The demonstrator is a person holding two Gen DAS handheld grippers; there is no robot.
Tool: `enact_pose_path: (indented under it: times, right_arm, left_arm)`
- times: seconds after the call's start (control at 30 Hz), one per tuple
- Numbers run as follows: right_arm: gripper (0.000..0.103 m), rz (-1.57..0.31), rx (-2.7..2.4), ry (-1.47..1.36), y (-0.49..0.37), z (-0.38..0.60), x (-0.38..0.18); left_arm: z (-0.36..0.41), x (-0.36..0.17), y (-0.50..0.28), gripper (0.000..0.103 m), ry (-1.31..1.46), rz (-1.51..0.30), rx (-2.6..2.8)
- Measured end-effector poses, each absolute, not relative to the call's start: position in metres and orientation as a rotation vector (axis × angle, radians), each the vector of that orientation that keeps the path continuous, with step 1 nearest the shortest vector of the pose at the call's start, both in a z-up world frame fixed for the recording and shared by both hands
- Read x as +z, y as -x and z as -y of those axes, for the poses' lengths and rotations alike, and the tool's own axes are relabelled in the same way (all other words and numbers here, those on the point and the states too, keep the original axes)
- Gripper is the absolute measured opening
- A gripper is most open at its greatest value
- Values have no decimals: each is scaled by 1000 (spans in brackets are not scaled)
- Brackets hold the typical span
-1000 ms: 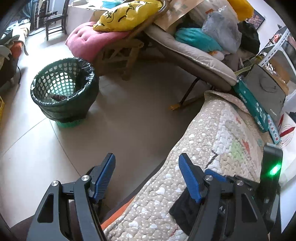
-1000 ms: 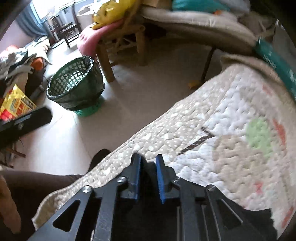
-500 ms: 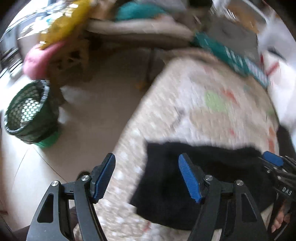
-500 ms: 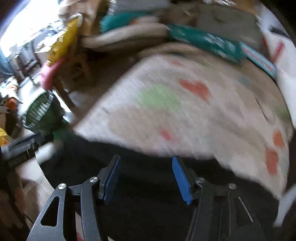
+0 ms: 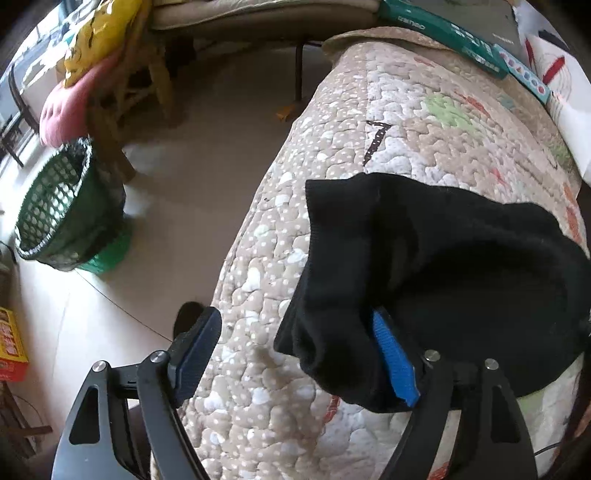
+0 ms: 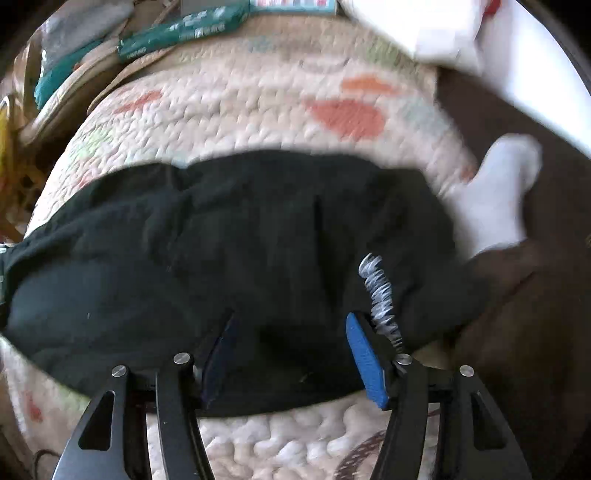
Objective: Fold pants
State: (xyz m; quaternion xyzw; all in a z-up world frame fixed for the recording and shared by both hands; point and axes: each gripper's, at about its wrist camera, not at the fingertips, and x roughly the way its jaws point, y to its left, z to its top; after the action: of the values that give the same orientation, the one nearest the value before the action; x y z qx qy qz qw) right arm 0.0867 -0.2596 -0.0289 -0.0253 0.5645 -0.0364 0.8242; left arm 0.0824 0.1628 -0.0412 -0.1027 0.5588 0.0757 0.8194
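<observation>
The black pants [image 5: 443,266] lie bunched in a folded heap on a quilted patterned cover [image 5: 369,110]. In the left wrist view my left gripper [image 5: 295,354] is open at the heap's left end, with cloth draped against its right finger. In the right wrist view the pants [image 6: 221,240] spread across the cover [image 6: 240,99]. My right gripper [image 6: 291,354] is open over their near edge. A white drawstring [image 6: 380,295] lies by its right finger.
A green mesh bin [image 5: 62,206] stands on the tiled floor at left, near a wooden chair with pink and yellow cushions [image 5: 85,74]. Green boxes [image 5: 450,33] lie at the cover's far edge. A white-socked foot [image 6: 498,192] rests at right.
My right gripper was shut a second ago and is now open. Both grippers swung from the floor side over the cover, and the black pants now lie in front of both.
</observation>
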Motion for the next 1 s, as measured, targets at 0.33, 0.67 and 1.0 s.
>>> enact_pose_path:
  times: [0.33,0.67,1.0]
  right_arm:
    - [63,-1146,138,122,-173,161,-27]
    - [7,-1166,28,152,-246,150,-34]
    - [64,-1420,206,240,-276,113,-61]
  left_arm:
    - [-157,-38,-82,81,152,-1173,181]
    - [-158,-42,-83,86,173,-1183,194]
    - [-161,-43,-85,89,188,-1191,213]
